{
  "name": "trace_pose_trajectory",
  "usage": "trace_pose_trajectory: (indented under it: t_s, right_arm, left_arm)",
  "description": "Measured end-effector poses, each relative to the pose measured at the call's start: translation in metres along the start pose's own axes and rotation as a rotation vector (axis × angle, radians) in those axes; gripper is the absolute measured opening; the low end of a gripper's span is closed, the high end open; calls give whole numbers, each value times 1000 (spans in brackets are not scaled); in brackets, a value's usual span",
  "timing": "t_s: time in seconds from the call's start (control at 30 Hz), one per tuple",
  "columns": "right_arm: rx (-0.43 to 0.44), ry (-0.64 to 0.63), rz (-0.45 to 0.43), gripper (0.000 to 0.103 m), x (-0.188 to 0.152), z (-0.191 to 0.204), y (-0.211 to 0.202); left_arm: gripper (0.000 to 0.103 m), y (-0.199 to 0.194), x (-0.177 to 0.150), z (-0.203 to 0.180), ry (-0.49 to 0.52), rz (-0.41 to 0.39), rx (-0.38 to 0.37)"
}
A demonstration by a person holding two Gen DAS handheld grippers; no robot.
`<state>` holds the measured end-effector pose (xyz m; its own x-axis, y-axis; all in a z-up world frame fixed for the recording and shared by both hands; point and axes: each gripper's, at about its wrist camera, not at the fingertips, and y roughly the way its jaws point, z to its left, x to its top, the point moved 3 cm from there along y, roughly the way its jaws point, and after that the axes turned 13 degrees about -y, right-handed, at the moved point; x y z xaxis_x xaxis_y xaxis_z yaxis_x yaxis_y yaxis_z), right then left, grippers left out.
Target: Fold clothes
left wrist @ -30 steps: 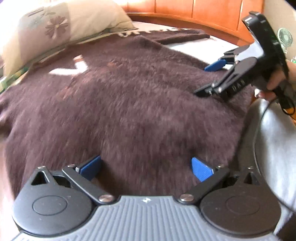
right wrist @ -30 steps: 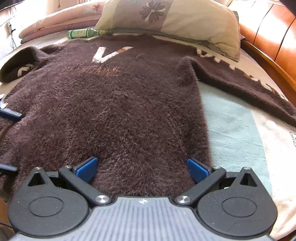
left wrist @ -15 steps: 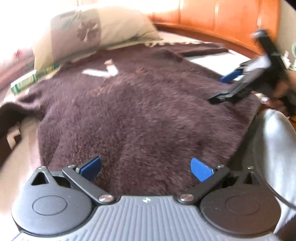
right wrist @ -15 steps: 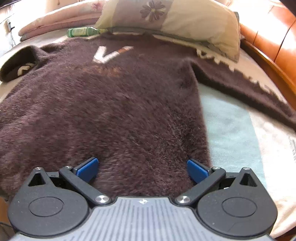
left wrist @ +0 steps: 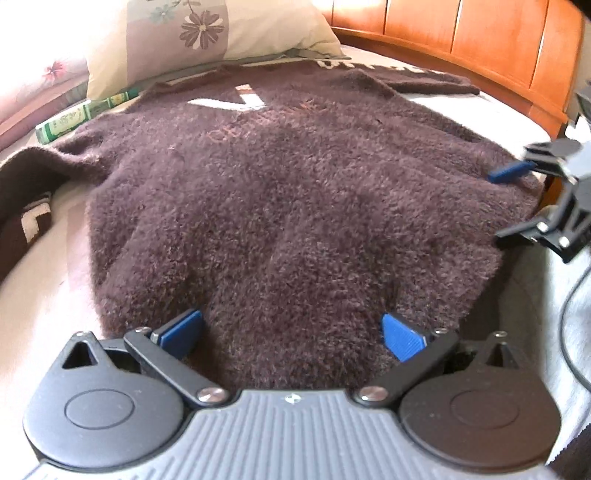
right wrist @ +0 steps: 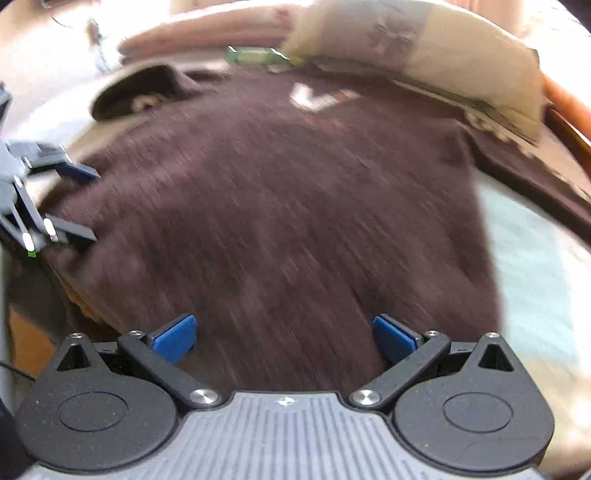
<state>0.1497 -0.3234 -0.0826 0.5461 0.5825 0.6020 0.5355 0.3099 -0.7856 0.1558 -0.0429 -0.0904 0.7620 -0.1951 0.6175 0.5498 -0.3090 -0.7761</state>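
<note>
A fuzzy dark brown sweater (left wrist: 295, 192) with a white V mark lies spread flat on the bed, hem toward me. My left gripper (left wrist: 291, 332) is open, its blue pads straddling the hem near the left corner. My right gripper (right wrist: 284, 334) is open too, over the hem toward the right side; that view is motion-blurred. The sweater (right wrist: 288, 206) fills the right wrist view. Each gripper shows in the other's view: the right gripper (left wrist: 513, 201) at the far right edge, the left gripper (right wrist: 88, 203) at the far left edge, both with jaws apart at the hem.
A floral pillow (left wrist: 221, 33) lies at the head of the bed by the orange wooden headboard (left wrist: 480, 40). A green box (left wrist: 81, 118) sits beside the sweater's shoulder. One sleeve (left wrist: 22, 214) curls off to the left, the other sleeve (right wrist: 535, 177) stretches right over a pale sheet.
Both grippers have drawn back toward the hem and stayed open. The left view swung left to show the left sleeve and green box. The right view turned blurred with motion.
</note>
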Motion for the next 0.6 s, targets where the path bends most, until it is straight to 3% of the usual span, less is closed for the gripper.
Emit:
trace_pose_trajectory:
  t_s: [0.1, 0.17, 0.33, 0.47, 0.6]
  right_arm:
    - [-12, 21, 20, 103, -5, 2, -13]
    - [-19, 62, -20, 103, 1, -2, -19]
    - [-143, 246, -40, 103, 21, -26, 5]
    - [-193, 346, -41, 103, 9, -32, 14]
    - [-226, 367, -60, 103, -1, -23, 8]
  left_arm:
    - [102, 2, 2, -1, 2, -2, 9]
    - [102, 3, 2, -1, 0, -1, 11]
    - [102, 2, 1, 3, -24, -10, -7]
    - [102, -2, 0, 8, -60, -17, -29]
    - [102, -6, 10, 10, -96, 7, -65]
